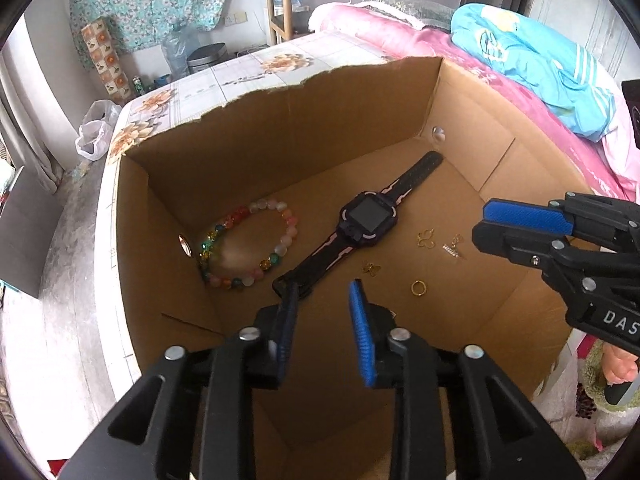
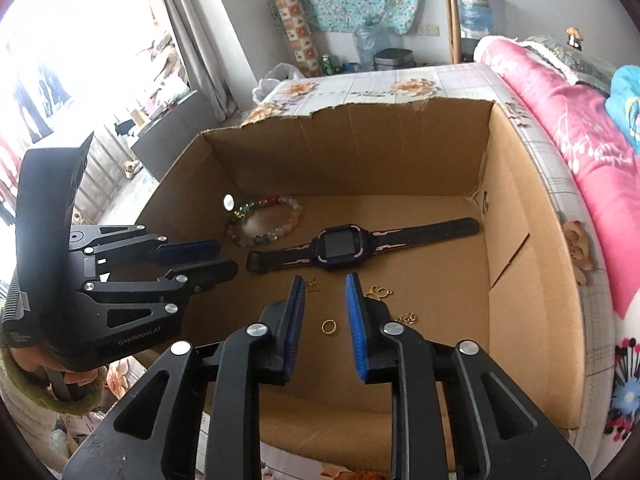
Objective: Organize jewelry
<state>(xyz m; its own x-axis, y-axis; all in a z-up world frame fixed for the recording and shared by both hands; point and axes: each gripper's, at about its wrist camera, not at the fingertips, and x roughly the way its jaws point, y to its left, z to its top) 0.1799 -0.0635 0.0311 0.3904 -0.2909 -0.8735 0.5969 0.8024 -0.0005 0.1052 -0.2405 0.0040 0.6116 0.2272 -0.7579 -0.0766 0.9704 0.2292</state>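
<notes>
An open cardboard box [image 1: 280, 128] [image 2: 360, 152] stands on a bed. On its floor lie a multicoloured beaded bracelet [image 1: 248, 244] [image 2: 264, 220], a black and pink smartwatch [image 1: 368, 220] [image 2: 336, 246], a gold ring [image 1: 419, 288] [image 2: 329, 326], a gold butterfly charm [image 1: 426, 237] [image 2: 378, 292], a smaller gold charm [image 1: 371, 268] [image 2: 312, 284] and a small chain piece [image 1: 454, 246] [image 2: 408, 317]. My left gripper [image 1: 323, 294] [image 2: 224, 258] hangs open over the watch strap's near end, holding nothing. My right gripper [image 2: 325, 284] [image 1: 480, 222] is open above the ring, which shows in the gap between its fingers, untouched.
The box's far rim is torn and its walls stand high around the jewelry. The bed has a floral sheet [image 2: 400, 84], a pink quilt [image 1: 520, 92] and a blue blanket [image 1: 532, 56]. A white plastic bag [image 1: 96, 128] and a bin [image 1: 206, 56] stand beyond the bed.
</notes>
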